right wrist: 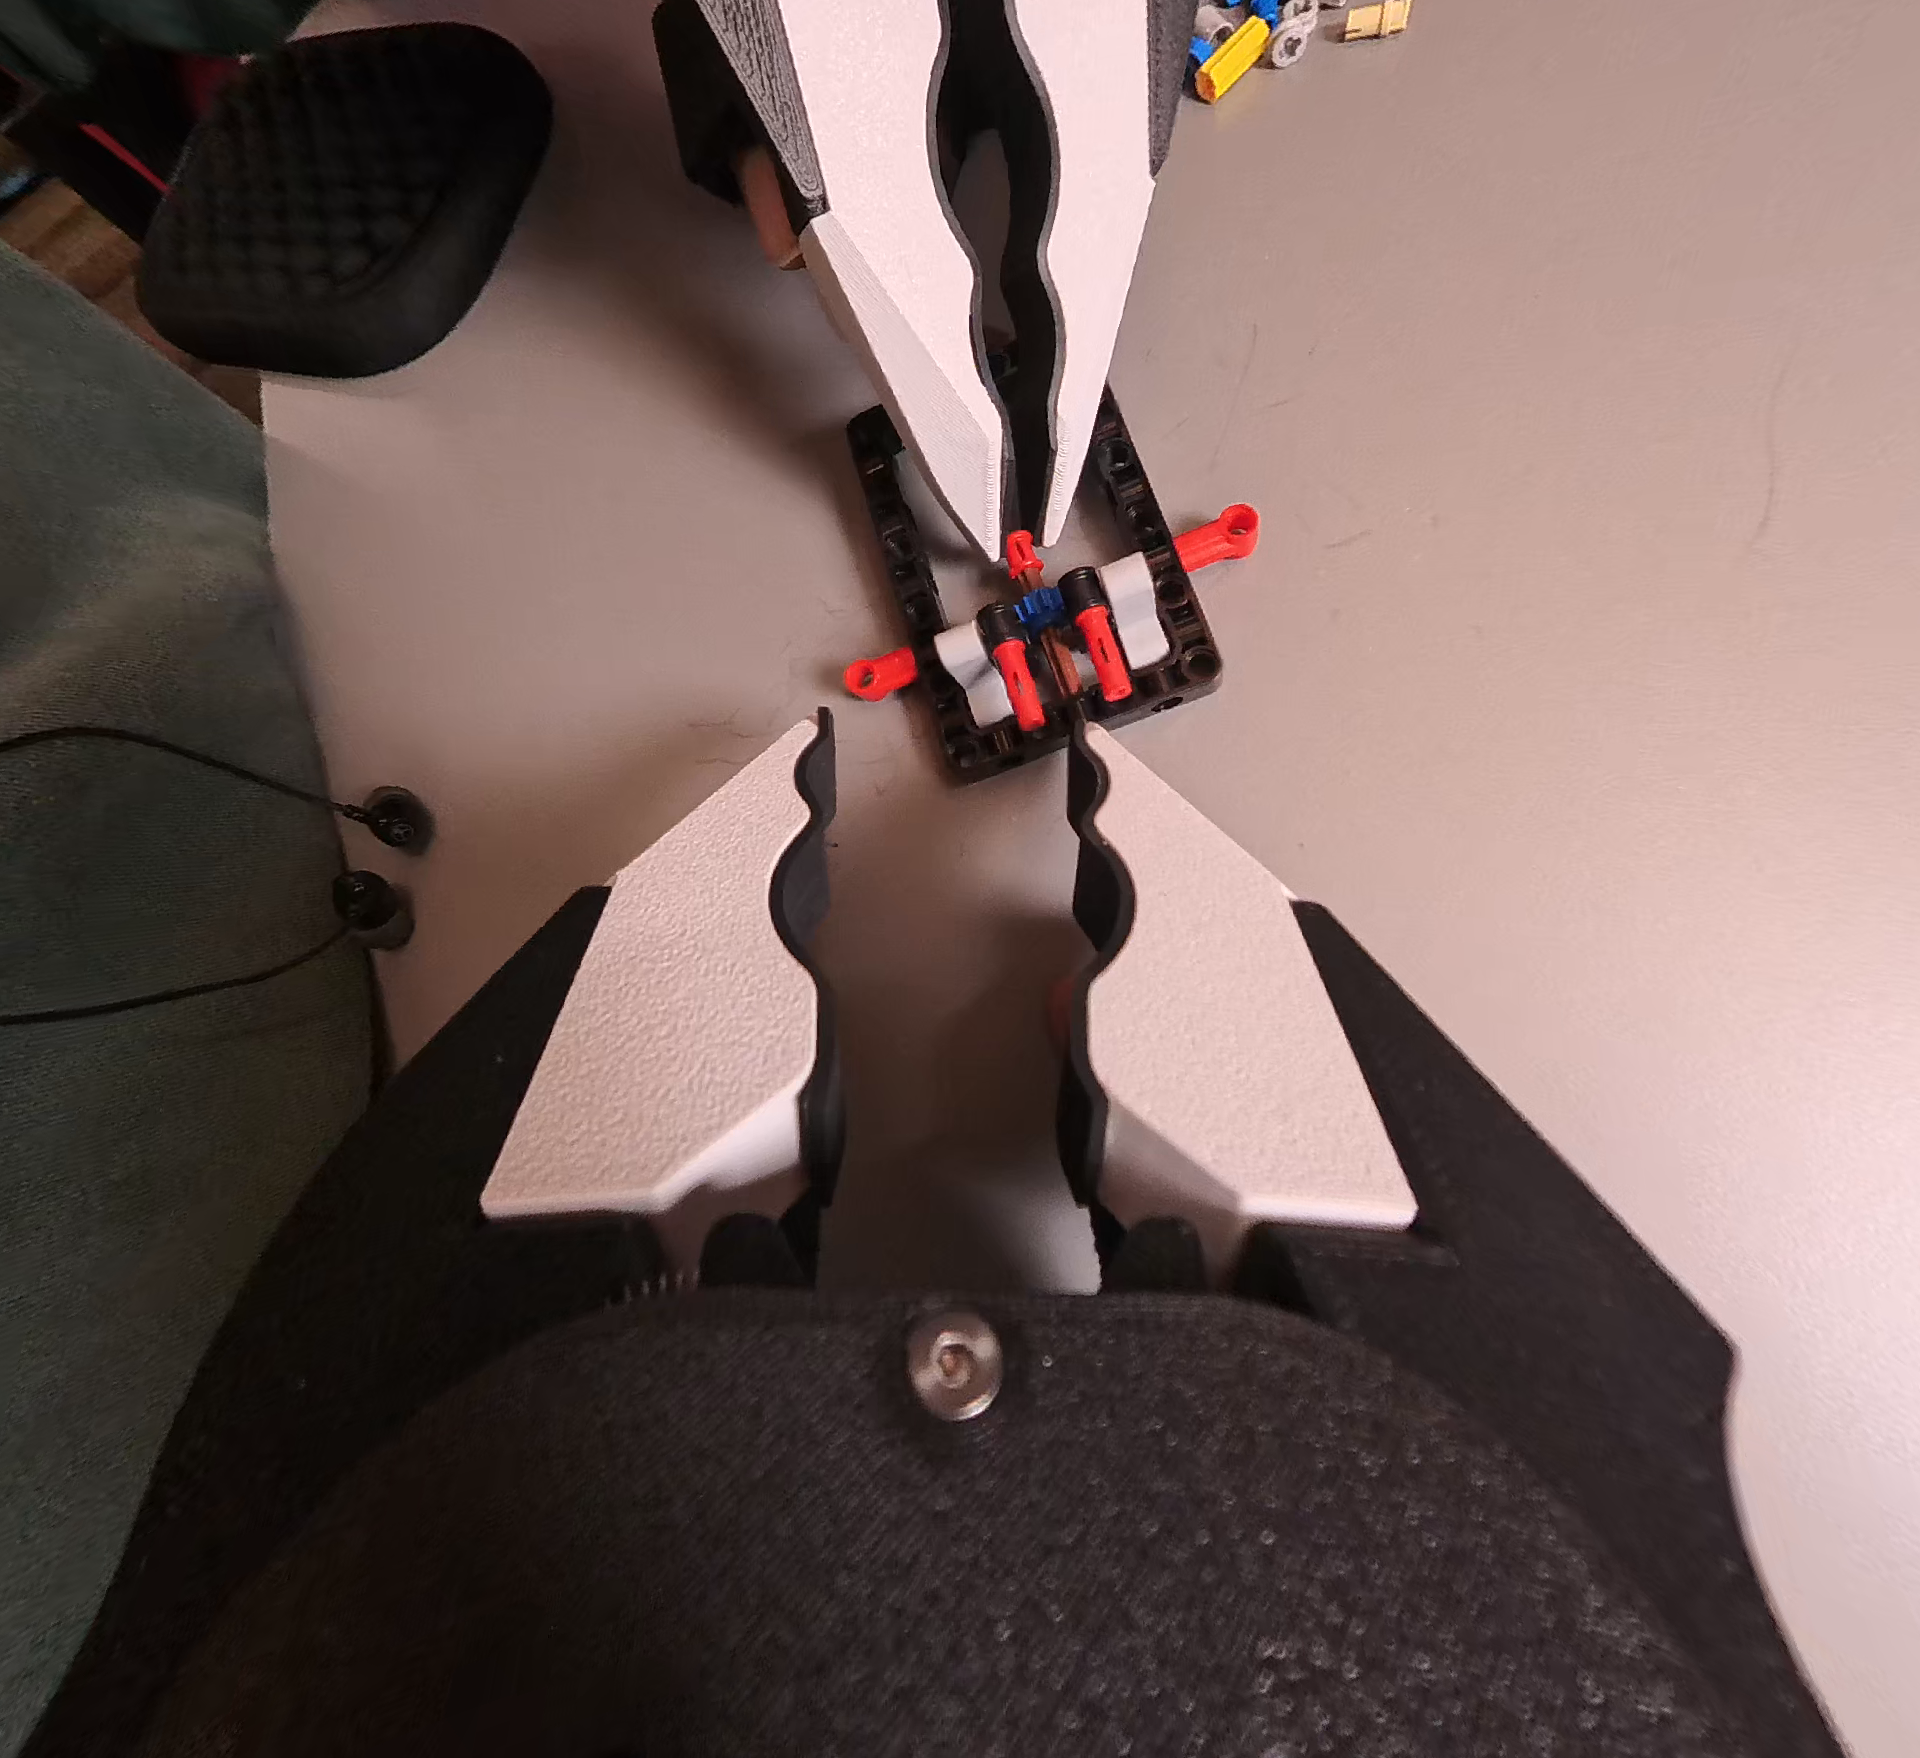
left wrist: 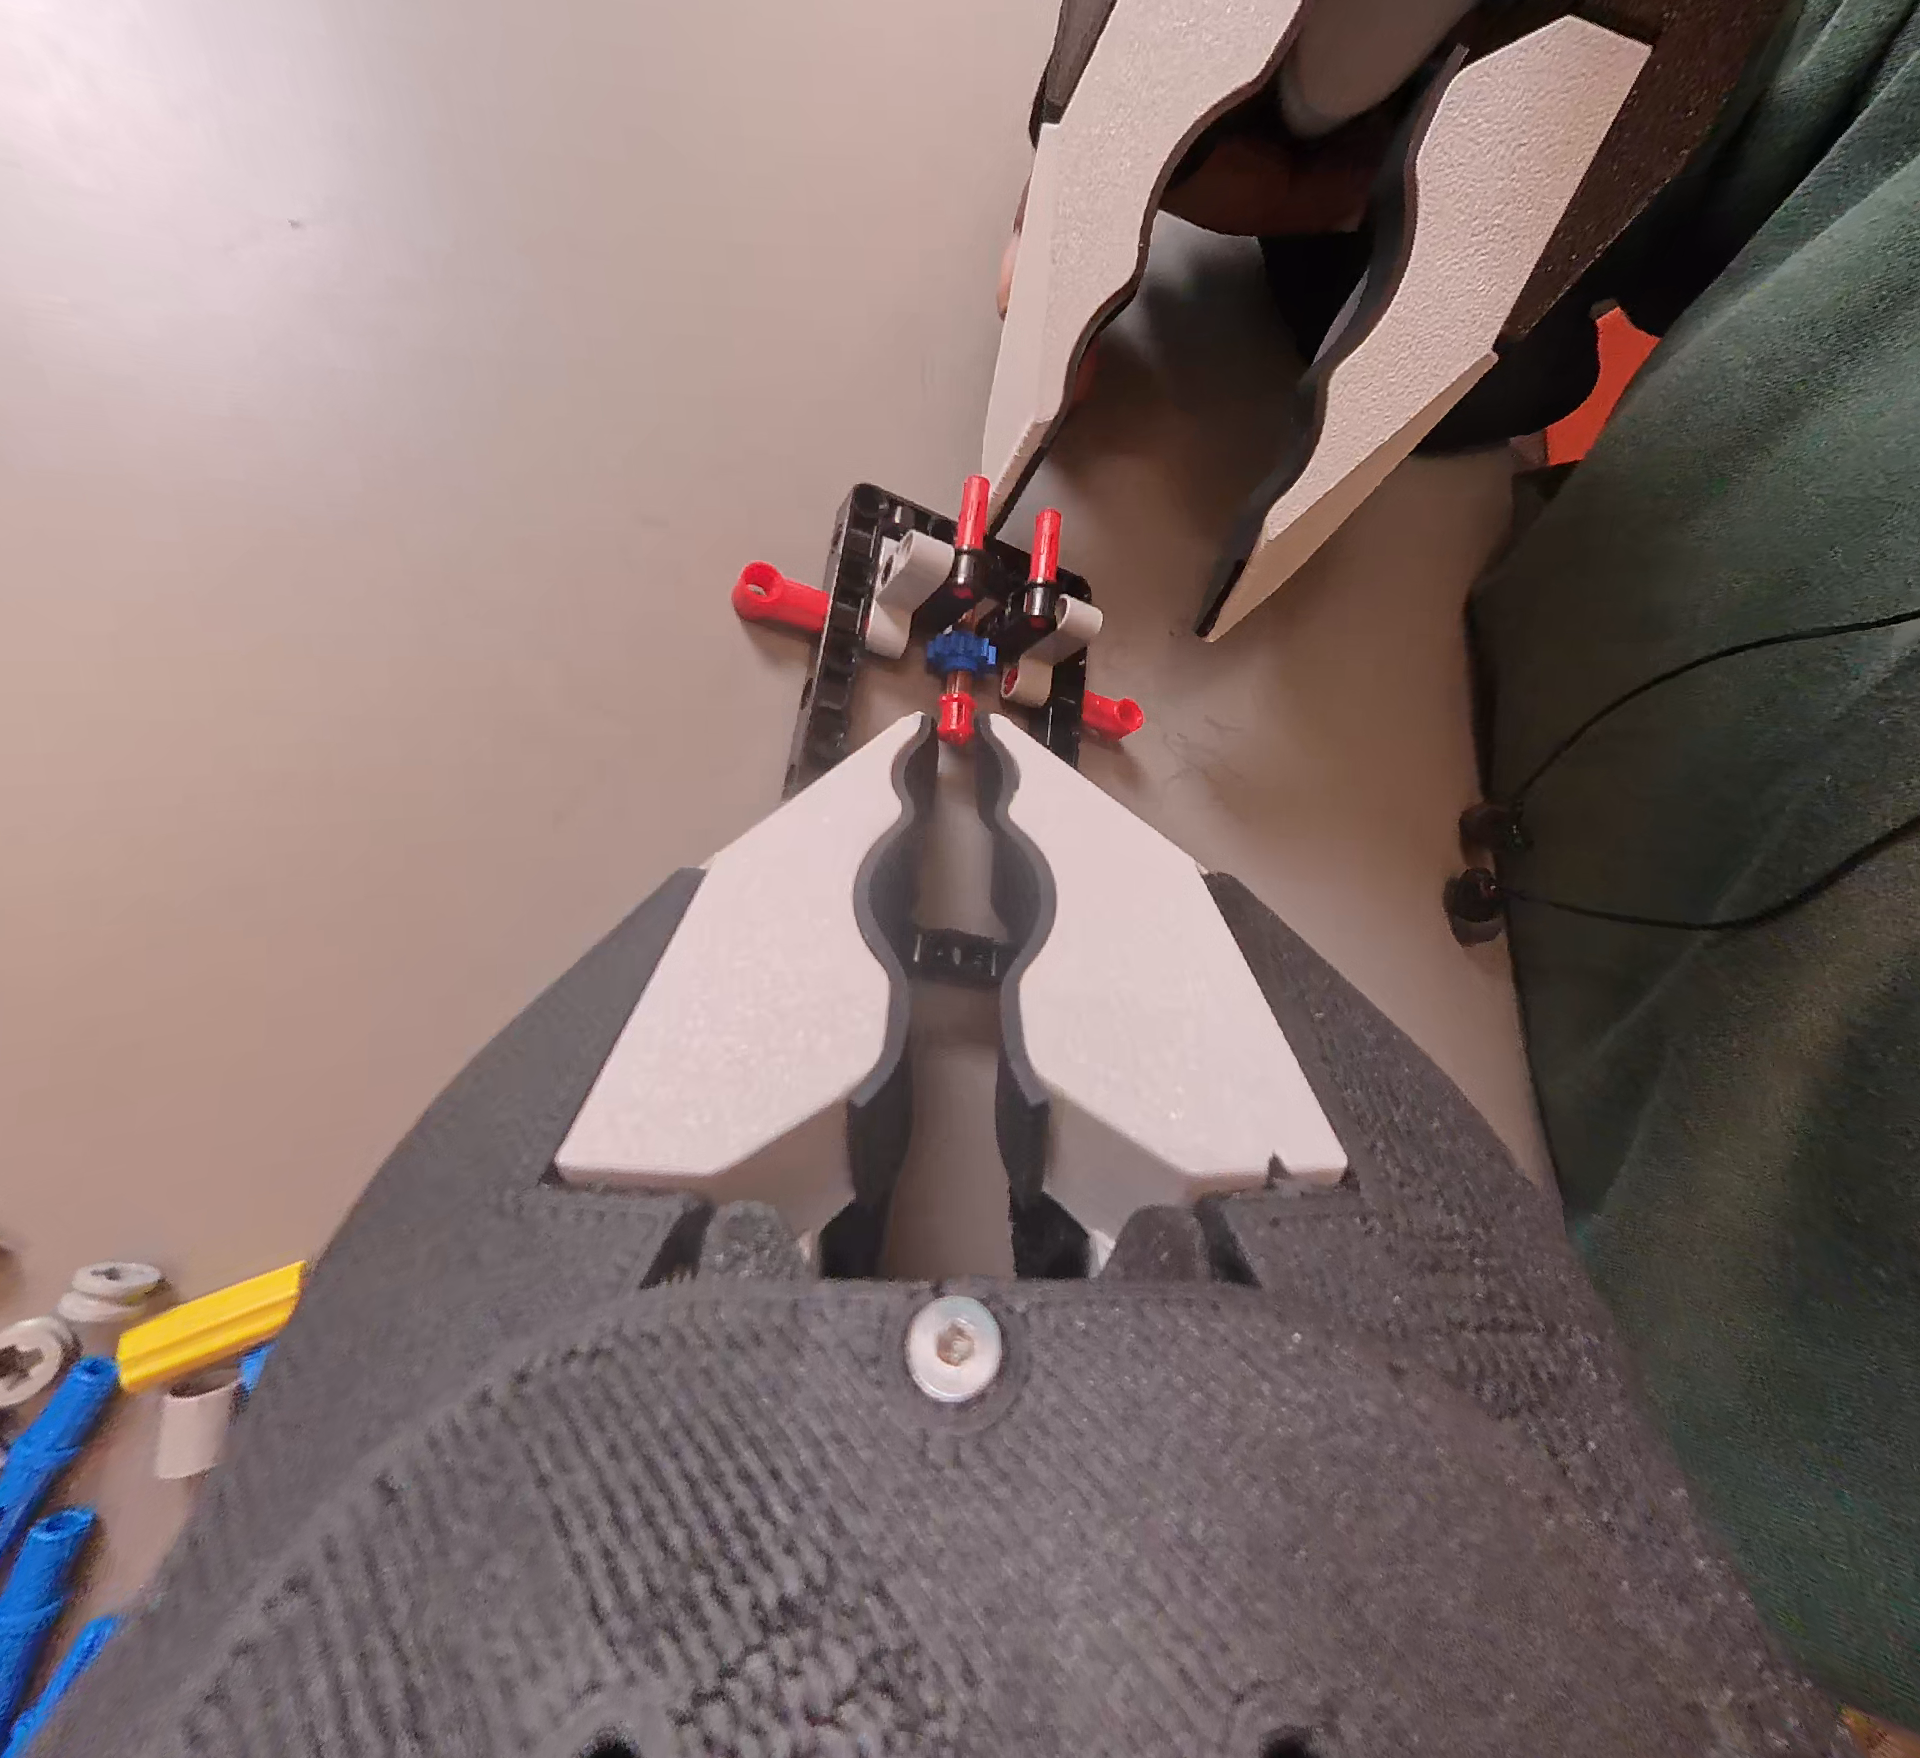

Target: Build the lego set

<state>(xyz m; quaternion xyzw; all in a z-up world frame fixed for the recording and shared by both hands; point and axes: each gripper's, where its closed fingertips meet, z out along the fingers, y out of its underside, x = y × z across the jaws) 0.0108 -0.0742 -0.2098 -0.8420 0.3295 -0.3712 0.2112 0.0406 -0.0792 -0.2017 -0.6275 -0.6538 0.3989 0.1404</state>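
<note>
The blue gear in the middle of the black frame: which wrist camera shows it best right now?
The left wrist view: the blue gear sits unobstructed just past the left gripper, teeth visible. The right wrist view shows only a sliver of it, wedged between black connectors.

- Left tool: bottom centre of the left wrist view, white fingers nearly together, tips pinching a small red piece.
- Right tool: bottom centre of the right wrist view, fingers spread apart, holding nothing.
</note>
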